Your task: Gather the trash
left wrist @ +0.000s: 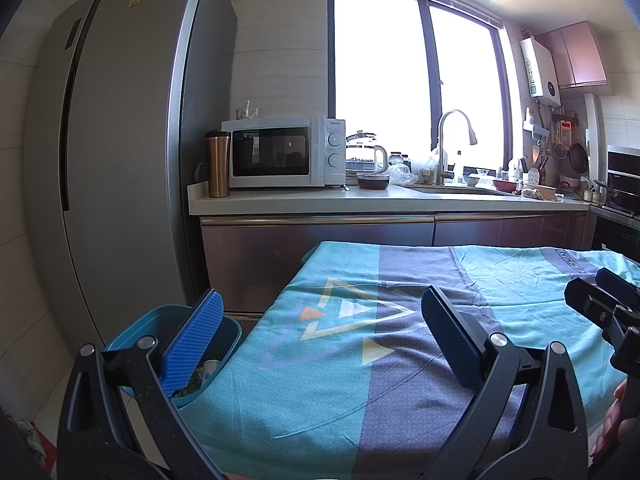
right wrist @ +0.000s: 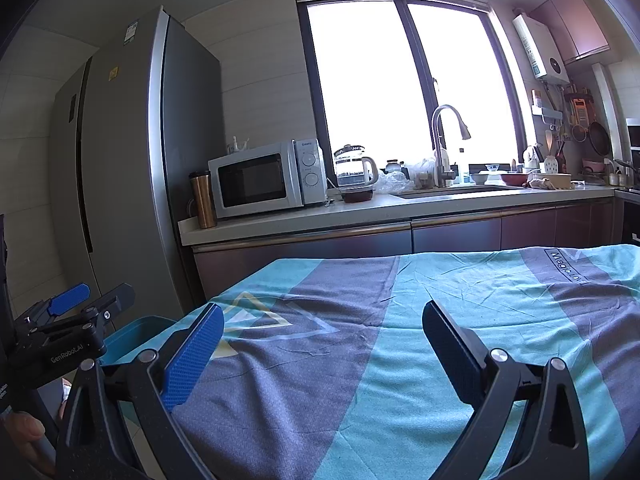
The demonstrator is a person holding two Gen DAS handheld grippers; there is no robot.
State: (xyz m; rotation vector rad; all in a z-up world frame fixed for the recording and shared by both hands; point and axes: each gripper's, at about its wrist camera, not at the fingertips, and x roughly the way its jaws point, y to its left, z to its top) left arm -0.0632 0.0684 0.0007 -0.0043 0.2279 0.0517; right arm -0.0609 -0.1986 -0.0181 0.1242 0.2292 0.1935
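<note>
A teal bin point(left wrist: 230, 330) stands on the floor at the table's left edge, with some trash point(left wrist: 200, 376) inside it; its rim also shows in the right wrist view point(right wrist: 140, 330). My left gripper point(left wrist: 320, 336) is open and empty, above the table's left part next to the bin. My right gripper point(right wrist: 322, 346) is open and empty above the cloth. The right gripper shows at the right edge of the left wrist view point(left wrist: 600, 296); the left gripper shows at the left edge of the right wrist view point(right wrist: 80, 304). No loose trash shows on the cloth.
A teal and grey cloth point(left wrist: 400, 360) covers the table. A tall grey fridge point(left wrist: 120, 160) stands to the left. Behind the table runs a counter point(left wrist: 380, 200) with a microwave point(left wrist: 284, 152), a copper tumbler point(left wrist: 218, 164), a kettle and a sink with a tap point(left wrist: 452, 140).
</note>
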